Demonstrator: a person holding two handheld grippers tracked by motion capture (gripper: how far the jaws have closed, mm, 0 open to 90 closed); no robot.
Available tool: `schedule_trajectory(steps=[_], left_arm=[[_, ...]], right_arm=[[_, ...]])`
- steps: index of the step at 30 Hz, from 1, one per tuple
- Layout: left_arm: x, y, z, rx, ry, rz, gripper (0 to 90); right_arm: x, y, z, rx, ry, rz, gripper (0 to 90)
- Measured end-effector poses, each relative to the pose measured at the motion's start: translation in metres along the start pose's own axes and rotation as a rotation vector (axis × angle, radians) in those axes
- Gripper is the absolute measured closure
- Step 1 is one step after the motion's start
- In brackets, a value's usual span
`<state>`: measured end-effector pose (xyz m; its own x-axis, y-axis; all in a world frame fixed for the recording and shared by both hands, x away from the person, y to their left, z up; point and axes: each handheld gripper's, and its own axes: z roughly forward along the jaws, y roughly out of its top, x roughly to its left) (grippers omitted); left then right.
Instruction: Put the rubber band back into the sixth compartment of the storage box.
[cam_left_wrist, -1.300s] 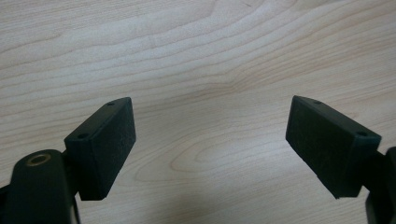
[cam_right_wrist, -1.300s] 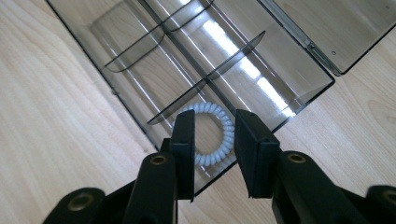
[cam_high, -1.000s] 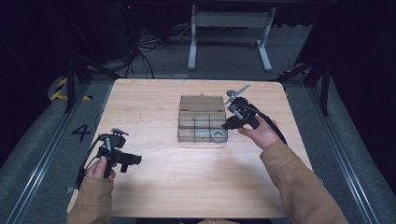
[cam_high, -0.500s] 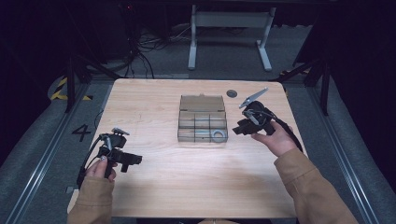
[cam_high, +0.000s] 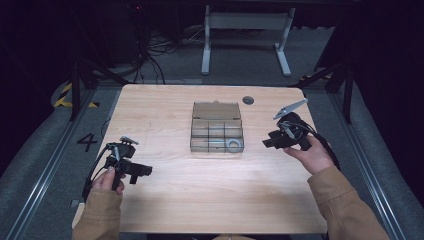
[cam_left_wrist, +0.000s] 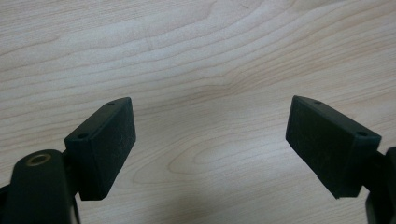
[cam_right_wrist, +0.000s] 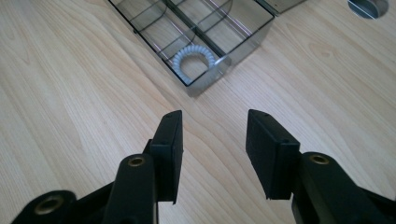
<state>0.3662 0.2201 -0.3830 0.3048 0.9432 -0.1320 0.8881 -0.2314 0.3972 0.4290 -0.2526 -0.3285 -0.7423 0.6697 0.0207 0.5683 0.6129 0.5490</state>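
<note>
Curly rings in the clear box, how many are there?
1. A white coiled ring lies in the near right corner compartment of the clear box. The other compartments look empty, though tinted walls could hide something small.

Coiled ring (cam_high: 232, 145) in organizer box (cam_high: 217, 111)

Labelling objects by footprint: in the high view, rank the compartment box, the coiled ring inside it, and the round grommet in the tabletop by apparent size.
1. Compartment box, clearly largest.
2. Coiled ring and grommet: they look alike in size, so no ranking.
</note>
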Motion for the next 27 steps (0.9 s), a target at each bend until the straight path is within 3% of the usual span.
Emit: schedule_trajectory(steps=[15,27], left_arm=[[0.000,0.000,0.000,0.000,-0.001,-0.002,16.6],[0.001,0.000,0.000,0.001,0.003,-0.003,16.6]], right_arm=[[-0.012,-0.041,-0.018,-0.004,-0.014,0.101,48.3],[-0.005,-0.075,-0.015,-0.046,-0.049,0.164,45.6]])
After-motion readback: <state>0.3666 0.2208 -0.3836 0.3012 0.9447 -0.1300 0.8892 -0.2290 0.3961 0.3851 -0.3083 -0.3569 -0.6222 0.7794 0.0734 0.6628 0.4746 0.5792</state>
